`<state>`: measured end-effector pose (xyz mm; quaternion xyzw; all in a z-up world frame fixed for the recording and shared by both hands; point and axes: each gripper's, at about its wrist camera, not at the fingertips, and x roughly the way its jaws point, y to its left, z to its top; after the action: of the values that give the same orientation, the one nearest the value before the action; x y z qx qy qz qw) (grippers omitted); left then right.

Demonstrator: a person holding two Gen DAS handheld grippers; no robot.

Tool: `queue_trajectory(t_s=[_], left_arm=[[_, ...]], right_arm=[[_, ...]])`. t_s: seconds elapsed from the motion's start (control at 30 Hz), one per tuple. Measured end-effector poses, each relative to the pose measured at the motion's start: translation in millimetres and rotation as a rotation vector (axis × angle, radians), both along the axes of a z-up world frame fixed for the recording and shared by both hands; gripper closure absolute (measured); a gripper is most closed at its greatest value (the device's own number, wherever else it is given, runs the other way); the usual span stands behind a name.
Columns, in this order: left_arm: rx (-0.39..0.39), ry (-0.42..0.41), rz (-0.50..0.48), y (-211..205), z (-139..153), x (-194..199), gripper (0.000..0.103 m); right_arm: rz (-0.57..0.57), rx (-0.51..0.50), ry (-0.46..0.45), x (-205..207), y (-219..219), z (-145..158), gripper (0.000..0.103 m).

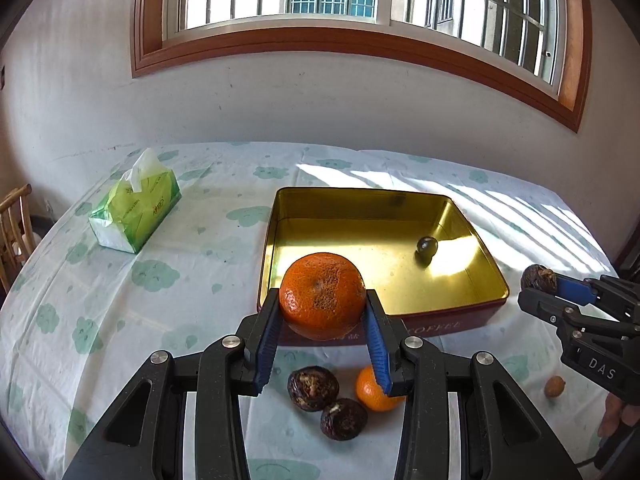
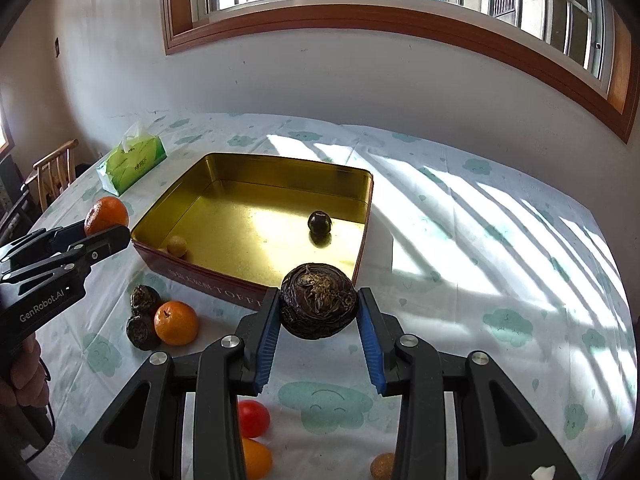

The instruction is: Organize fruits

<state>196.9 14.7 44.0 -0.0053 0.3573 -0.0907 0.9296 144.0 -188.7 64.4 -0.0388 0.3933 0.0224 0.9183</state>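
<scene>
My left gripper [image 1: 322, 304] is shut on a large orange [image 1: 322, 295], held above the near wall of the gold tin [image 1: 384, 200]. My right gripper [image 2: 318, 307] is shut on a dark wrinkled fruit [image 2: 318, 305], lifted just before the tin's [image 2: 256, 164] near corner. The right gripper [image 1: 540, 280] shows at the right edge of the left wrist view with its dark fruit [image 1: 538, 277]. The left gripper [image 2: 105, 227] and orange [image 2: 106, 215] show at the left of the right wrist view. Inside the tin lie a dark round fruit [image 2: 319, 222] and a small tan fruit [image 2: 177, 245].
On the cloth before the tin lie two dark fruits [image 1: 313, 388] [image 1: 343, 418] and a small orange [image 1: 374, 390]. A tan fruit [image 1: 554, 386] sits right. A red tomato [image 2: 253, 418], an orange fruit [image 2: 256, 458] and a tan ball [image 2: 382, 466] lie near. A tissue pack [image 1: 136, 210] stands far left, a chair [image 2: 52, 172] beyond.
</scene>
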Motion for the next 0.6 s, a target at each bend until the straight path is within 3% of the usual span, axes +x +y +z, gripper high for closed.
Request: queue_trajectory(t_s=[0.6], left_arm=[[0.029, 0.092, -0.008, -3.9, -33.3, 66.2, 0.062]], right_arm=[[0.035, -0.006, 0.067, 72.3, 15.2, -30.2, 0.068]])
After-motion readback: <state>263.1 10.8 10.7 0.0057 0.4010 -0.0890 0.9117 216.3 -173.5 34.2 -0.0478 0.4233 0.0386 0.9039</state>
